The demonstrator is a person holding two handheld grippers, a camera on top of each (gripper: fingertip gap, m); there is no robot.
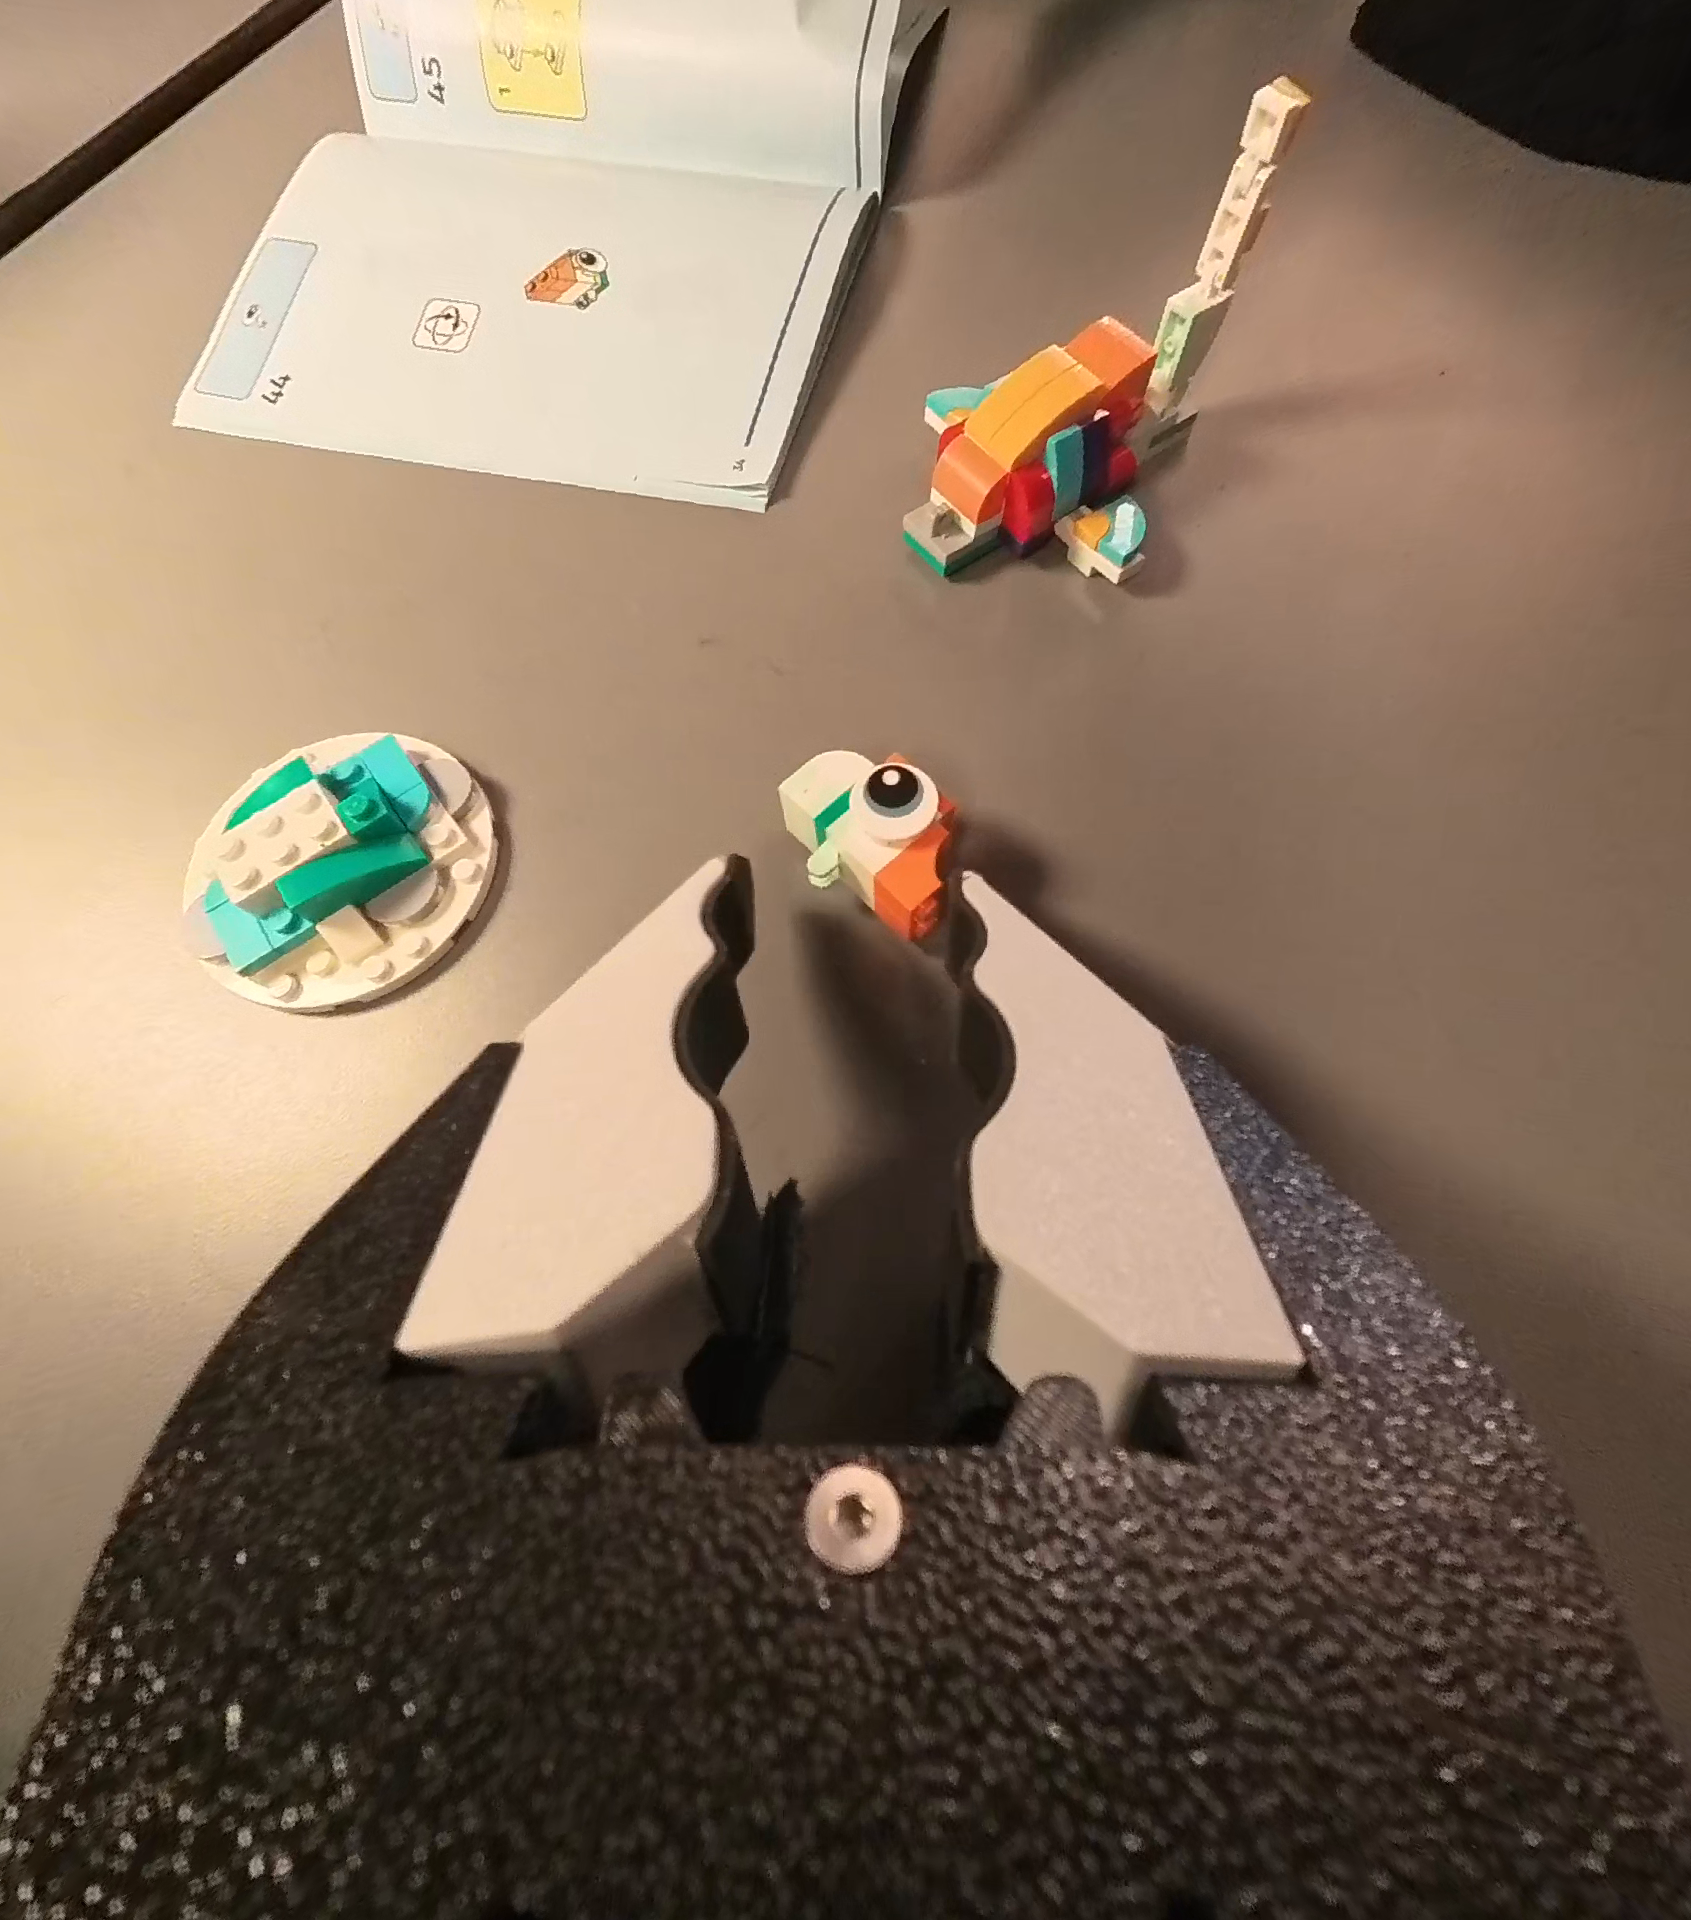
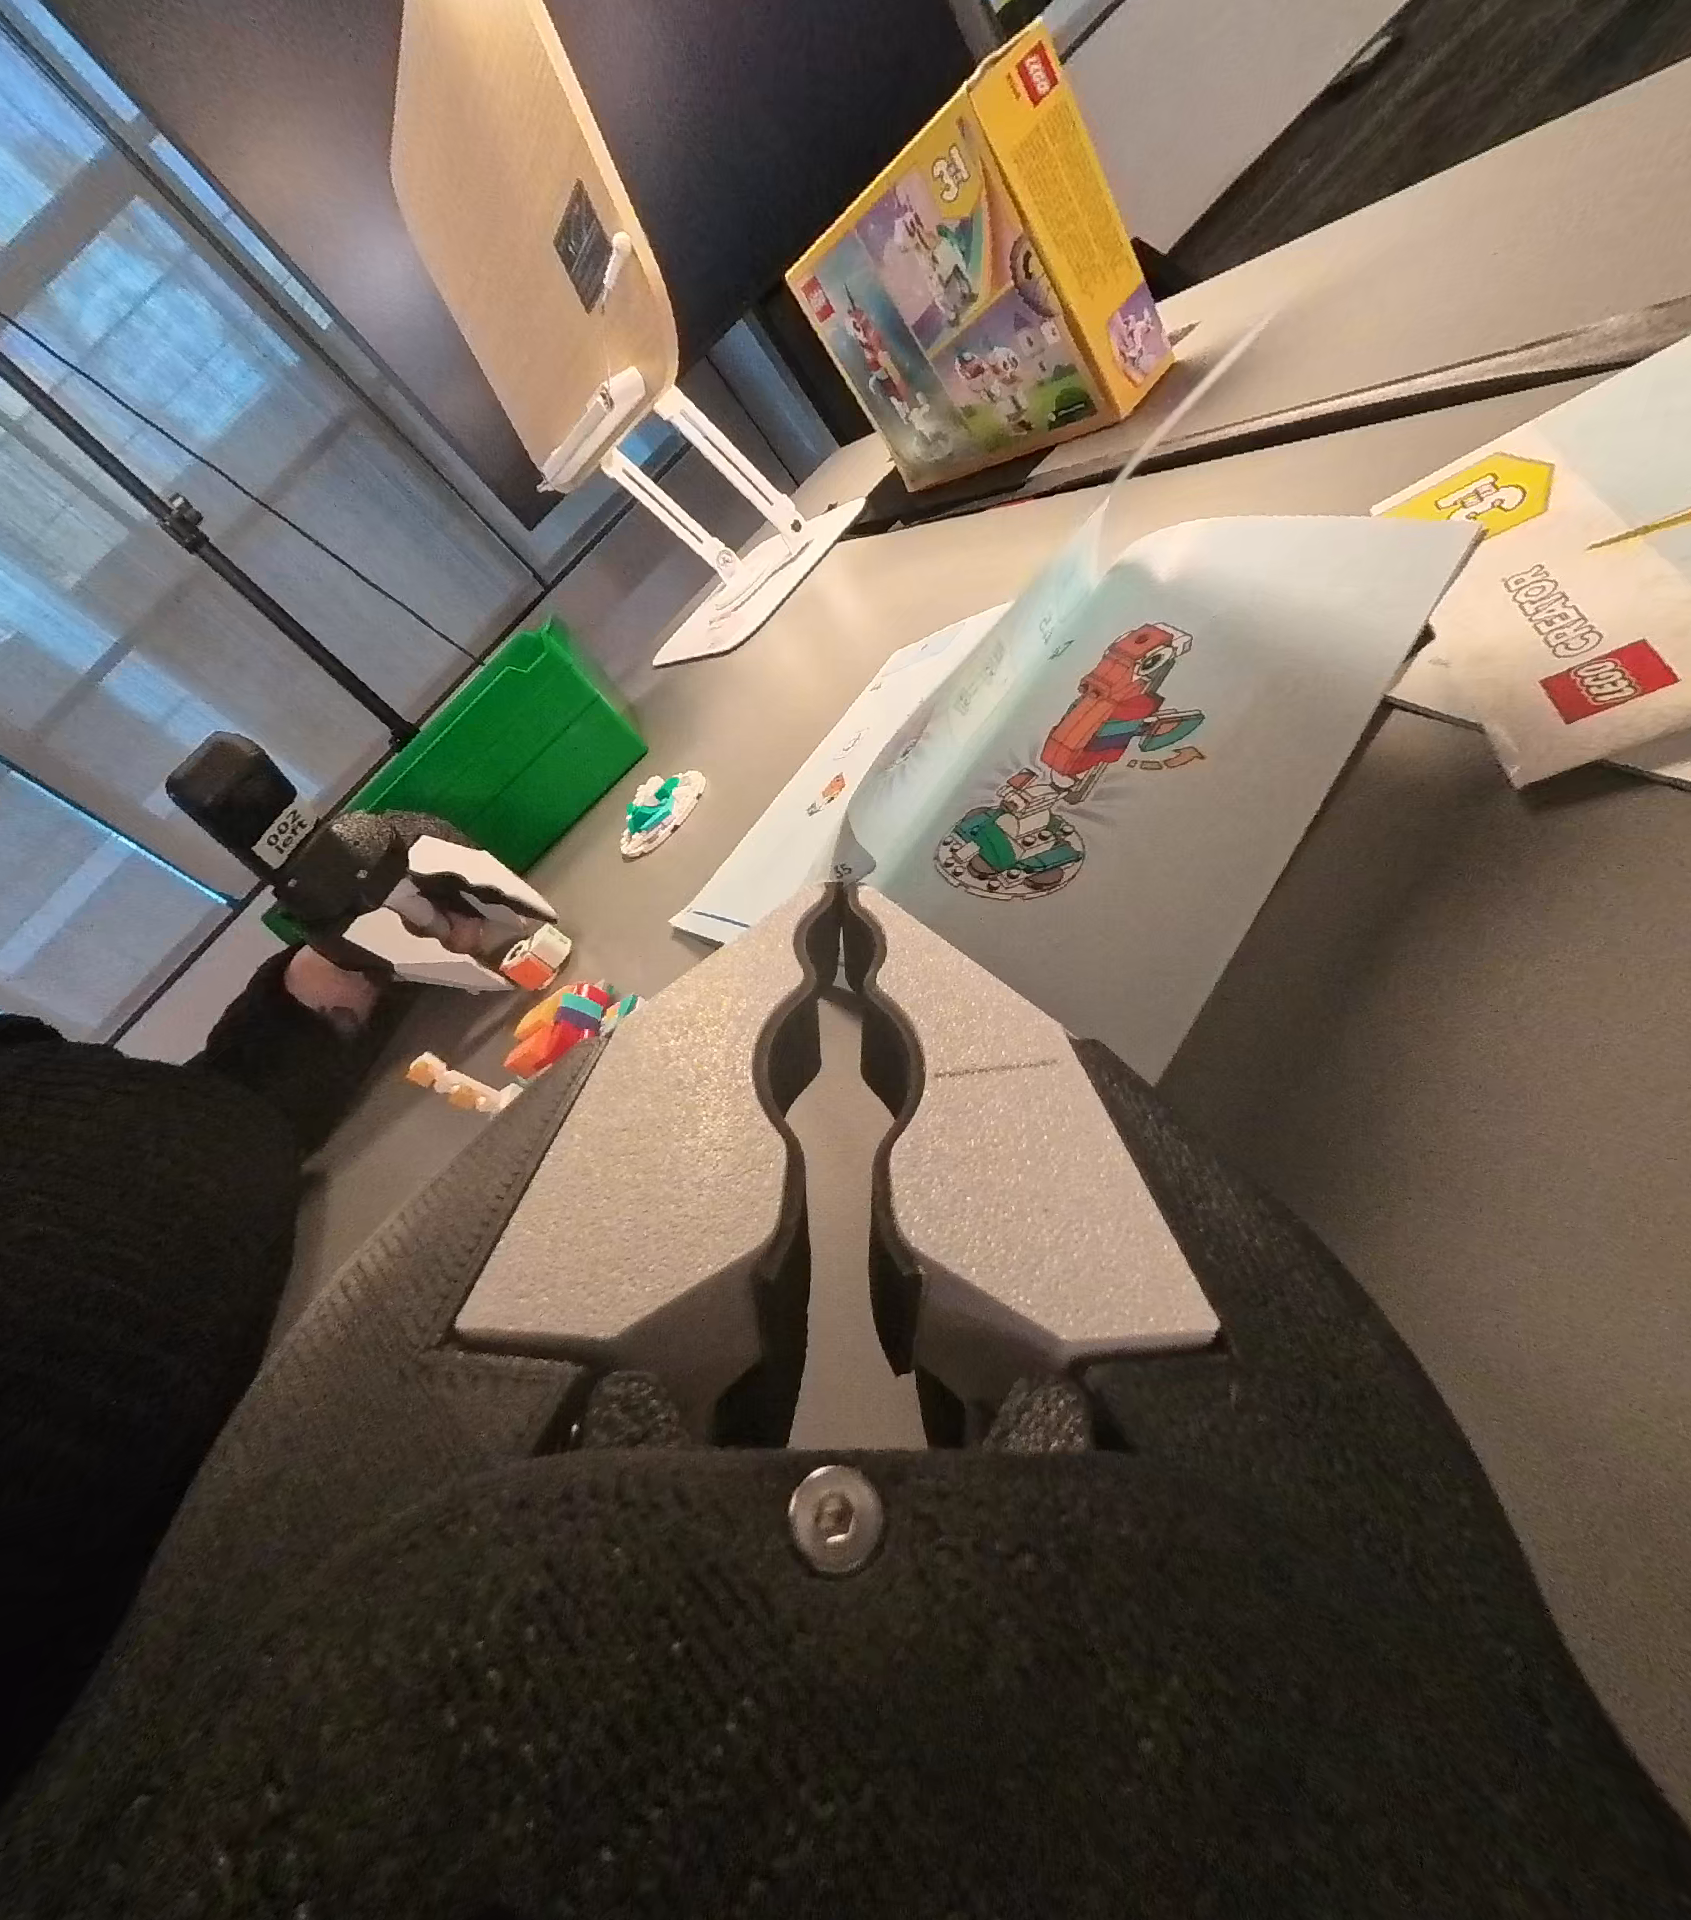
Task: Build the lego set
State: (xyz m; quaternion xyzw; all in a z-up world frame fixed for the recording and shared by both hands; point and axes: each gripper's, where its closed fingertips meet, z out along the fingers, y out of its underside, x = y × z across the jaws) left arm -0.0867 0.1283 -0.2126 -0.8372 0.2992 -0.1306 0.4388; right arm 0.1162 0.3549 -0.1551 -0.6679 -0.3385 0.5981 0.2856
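1. Orange-and-mint head piece (image 1: 867, 840) lies on the table just beyond my left gripper (image 1: 851, 883), nearer its right finger; jaws released, holding nothing.
2. My right gripper (image 2: 839, 902) is farther off, jaws nearly clenched, empty, pointing at the booklet (image 2: 1184, 748).

Small head piece (image 1: 872, 847): mint and orange bricks, round eye tile facing up, lying on grey table. Body assembly (image 1: 1049, 457): orange, yellow, red, teal curved bricks, pale stalk rising tilted at its far end. Round white base (image 1: 342, 868) with teal and green slopes, flat, well left of head. Instruction booklet (image 1: 529, 312) open beyond.
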